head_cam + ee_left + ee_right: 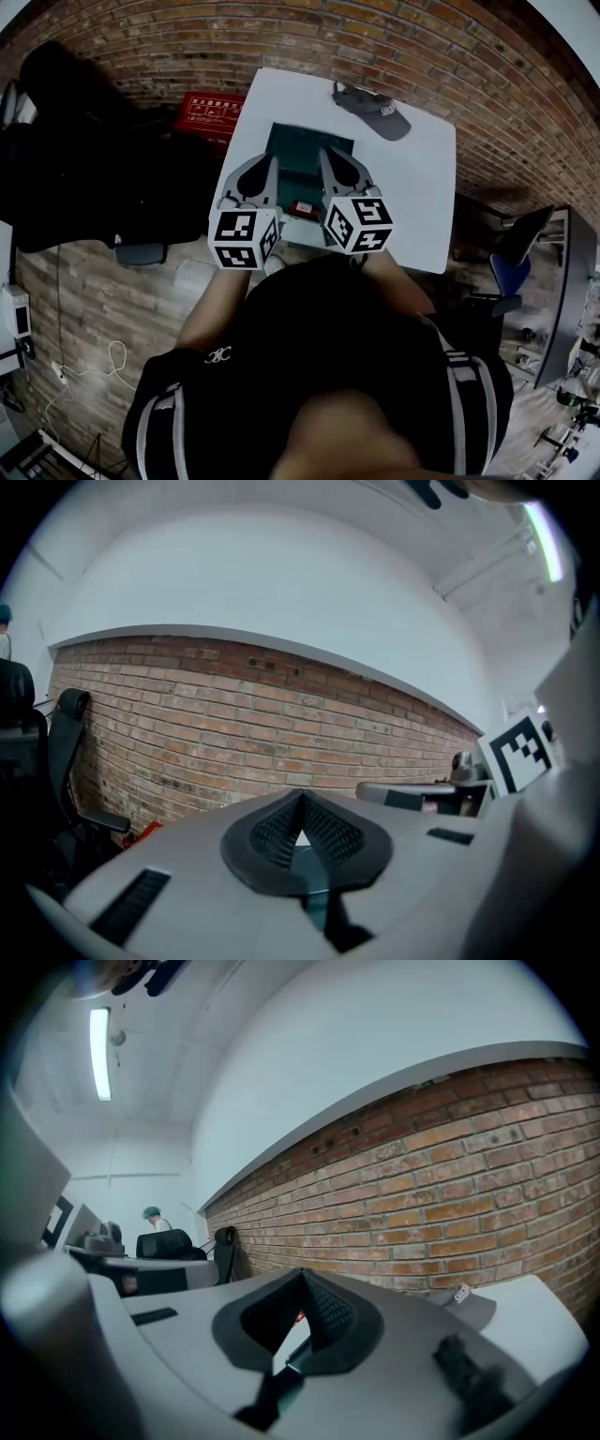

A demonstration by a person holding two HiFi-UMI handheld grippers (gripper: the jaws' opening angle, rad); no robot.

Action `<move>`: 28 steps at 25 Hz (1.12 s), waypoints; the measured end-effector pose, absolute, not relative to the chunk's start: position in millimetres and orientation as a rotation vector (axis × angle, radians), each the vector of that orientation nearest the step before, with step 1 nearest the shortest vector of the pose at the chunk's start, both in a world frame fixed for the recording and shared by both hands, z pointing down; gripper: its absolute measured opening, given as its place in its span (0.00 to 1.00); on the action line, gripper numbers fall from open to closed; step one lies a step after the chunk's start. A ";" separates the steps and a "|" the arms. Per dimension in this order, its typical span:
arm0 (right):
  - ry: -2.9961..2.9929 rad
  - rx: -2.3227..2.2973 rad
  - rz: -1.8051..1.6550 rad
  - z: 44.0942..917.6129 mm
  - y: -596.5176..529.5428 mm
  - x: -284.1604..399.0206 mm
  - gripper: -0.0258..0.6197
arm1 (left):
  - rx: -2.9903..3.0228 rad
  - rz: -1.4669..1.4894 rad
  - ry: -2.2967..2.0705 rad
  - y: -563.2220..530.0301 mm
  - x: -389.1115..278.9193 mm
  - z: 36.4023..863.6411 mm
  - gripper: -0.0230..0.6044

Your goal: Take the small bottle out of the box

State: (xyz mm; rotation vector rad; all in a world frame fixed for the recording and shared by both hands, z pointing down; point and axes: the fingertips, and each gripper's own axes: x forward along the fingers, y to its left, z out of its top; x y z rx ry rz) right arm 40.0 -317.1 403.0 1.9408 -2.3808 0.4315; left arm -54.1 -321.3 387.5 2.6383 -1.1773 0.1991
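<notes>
A dark teal open box (298, 148) stands on the white table (422, 187). Low in the box, between my two grippers, lies a small red and white thing (302, 208); it is too small to tell whether it is the bottle. My left gripper (271, 159) and my right gripper (325, 152) hover side by side above the box, tips pointing away from me. Both are shut with nothing between the pads. In the left gripper view the pads (281, 832) meet at the tip, as do the pads (328, 1312) in the right gripper view.
A grey cap (370, 111) lies on the table's far right part, also the cap (466, 1299) in the right gripper view. A red box (208, 111) sits off the table's left side. Black chairs (75, 141) stand at left. A brick wall (234, 733) runs behind the table.
</notes>
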 end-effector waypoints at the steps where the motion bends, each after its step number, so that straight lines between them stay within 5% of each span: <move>1: -2.374 1.929 0.430 405.8 -320.4 38.4 0.08 | 2.629 0.201 -1.175 -325.1 -56.4 390.5 0.06; 28: -2.319 1.106 0.561 565.7 -339.6 18.9 0.08 | 2.386 0.307 -1.352 -361.8 -66.3 455.5 0.06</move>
